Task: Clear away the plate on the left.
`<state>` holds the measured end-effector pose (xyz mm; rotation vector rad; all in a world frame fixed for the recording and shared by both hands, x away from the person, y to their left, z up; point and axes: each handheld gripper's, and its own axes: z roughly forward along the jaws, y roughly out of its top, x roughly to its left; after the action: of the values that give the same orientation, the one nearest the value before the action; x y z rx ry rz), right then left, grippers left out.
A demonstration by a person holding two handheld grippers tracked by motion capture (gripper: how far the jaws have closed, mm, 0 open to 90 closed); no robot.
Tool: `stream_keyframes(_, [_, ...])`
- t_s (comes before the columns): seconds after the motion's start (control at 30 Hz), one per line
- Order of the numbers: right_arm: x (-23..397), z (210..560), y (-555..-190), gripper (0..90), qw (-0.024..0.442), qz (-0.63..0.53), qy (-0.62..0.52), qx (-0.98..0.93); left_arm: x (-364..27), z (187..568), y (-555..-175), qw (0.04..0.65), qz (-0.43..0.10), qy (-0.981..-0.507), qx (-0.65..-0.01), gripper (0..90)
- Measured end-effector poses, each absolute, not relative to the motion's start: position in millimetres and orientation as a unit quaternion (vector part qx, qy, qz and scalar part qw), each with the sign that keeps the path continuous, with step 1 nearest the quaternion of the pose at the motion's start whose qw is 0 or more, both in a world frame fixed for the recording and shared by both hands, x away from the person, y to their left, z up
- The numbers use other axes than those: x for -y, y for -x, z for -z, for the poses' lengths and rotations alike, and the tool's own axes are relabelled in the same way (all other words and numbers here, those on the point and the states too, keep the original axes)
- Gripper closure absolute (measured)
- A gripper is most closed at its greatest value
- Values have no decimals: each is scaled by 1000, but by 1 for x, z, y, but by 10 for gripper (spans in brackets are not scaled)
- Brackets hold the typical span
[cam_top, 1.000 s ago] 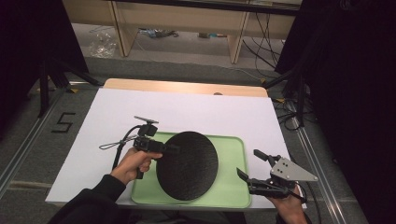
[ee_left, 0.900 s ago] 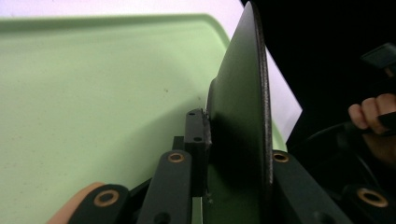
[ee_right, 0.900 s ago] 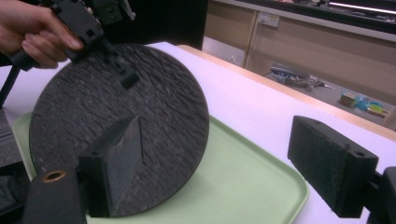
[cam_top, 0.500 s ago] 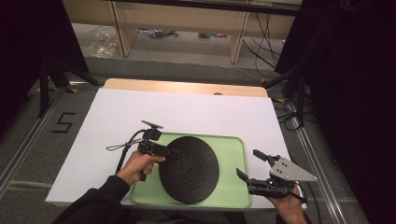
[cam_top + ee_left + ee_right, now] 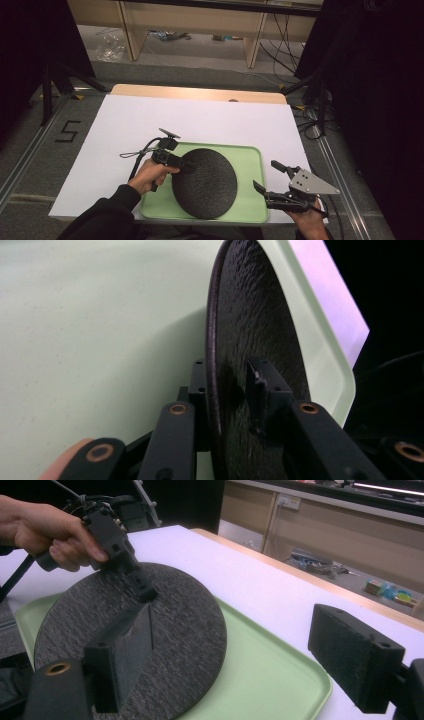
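A pale green tray (image 5: pixel 250 157), a shallow rectangle of smooth plastic with rounded corners and a low raised rim, sits on the white sheet that covers the tabletop (image 5: pixel 210 117), close to the person's edge. Its one content is a dark round mat (image 5: pixel 205 182), a thin flat disc with a rough, woven-looking grey-black surface and a neat narrow edge; it takes up the left and middle of the tray, and in the right gripper view its near side rests on the tray floor while the far side looks slightly raised. The left hand-held gripper (image 5: pixel 187 167) reaches in from the left over the tray's edge with the disc's rim between its jaws. Its jaws have just been opening: in the left gripper view one pad lies beneath the rim and the other (image 5: pixel 257 385) stands a little clear of the textured top face, so the grip is loosened rather than clamped. The right hand-held gripper (image 5: pixel 267 177) hovers at the tray's right front corner, its blocky black pads (image 5: pixel 352 655) standing wide apart with nothing between them, pointed toward the mat.
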<state>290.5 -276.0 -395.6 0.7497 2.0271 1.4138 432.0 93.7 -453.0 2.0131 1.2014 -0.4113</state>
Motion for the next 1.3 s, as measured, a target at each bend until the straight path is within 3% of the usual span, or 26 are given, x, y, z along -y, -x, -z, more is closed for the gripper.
stream_keyframes(0.13, [276,395,-290,192,275,-529,-278,-753,-98,452,-434,331,133,-819,-449,662])
stream_keyframes(0.83, [276,395,-290,193,277,-527,-280,-753,-85,456,-441,323,125,-816,-462,600])
stream_keyframes(1.17, [276,395,-290,193,273,-528,-280,-754,-84,456,-443,279,115,-841,-449,535])
stream_keyframes(1.3, [276,395,-290,193,274,-528,-278,-754,-80,459,-442,255,85,-852,-450,473])
